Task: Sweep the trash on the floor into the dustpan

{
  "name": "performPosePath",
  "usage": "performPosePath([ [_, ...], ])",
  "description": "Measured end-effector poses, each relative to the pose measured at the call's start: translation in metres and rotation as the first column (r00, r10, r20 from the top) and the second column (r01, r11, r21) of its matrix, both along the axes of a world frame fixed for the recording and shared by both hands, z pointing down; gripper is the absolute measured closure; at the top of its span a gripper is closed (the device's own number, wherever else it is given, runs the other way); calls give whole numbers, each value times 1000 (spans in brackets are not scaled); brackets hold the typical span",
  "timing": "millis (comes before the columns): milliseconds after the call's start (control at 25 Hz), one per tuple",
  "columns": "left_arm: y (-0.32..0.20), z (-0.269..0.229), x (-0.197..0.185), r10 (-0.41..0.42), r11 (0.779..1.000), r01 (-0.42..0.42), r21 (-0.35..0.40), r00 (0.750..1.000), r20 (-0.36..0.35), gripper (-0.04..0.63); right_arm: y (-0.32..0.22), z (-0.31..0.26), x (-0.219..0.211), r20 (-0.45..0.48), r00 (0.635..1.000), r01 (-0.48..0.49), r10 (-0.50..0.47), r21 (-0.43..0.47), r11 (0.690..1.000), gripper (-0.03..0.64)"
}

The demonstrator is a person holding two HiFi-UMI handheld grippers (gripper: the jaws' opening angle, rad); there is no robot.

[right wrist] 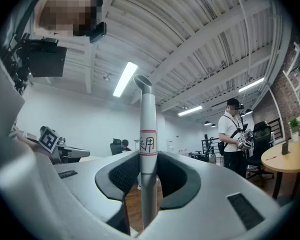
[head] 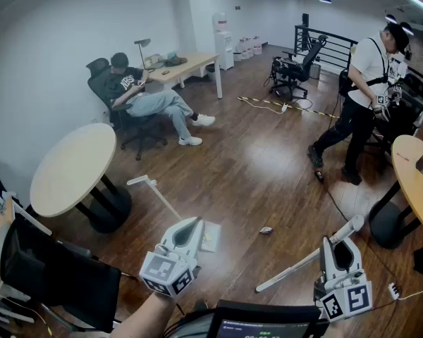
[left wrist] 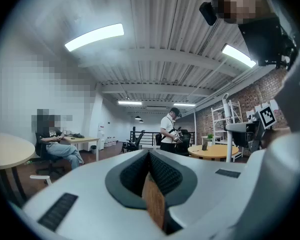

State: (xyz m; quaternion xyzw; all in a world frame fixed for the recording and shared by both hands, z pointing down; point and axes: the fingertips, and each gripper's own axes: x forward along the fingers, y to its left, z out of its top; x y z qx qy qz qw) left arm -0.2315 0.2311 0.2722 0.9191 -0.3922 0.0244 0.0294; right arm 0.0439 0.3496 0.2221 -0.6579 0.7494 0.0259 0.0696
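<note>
The broom [head: 289, 268] is being clamped by the right gripper [head: 340, 248], seemingly for sweeping the trash [head: 266, 229] toward the dustpan [head: 211, 236]. The left gripper [head: 192, 225] is being held closed and empty.

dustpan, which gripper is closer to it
Left. The left gripper sits right at the dustpan's edge; the right gripper, gripping the broom handle, is well off to its right.

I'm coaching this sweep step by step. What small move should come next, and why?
Probably bring the white broom pole down just right of the small crumpled scrap. The right gripper is shut on that pole, and the scrap lies apart from the pale dustpan to its left, so a leftward stroke should carry it in.
</note>
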Motion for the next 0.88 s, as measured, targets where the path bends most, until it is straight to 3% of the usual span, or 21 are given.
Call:
performPosePath([
  [400,-10,14,34,-38,999,39,-31,999,17,594,-29,-3,36,-32,997,63,-63,5,998,495],
  [880,-112,18,60,66,997,-66,-27,998,-19,594,-106,-2,56,-27,999,-32,33,23,999,497],
])
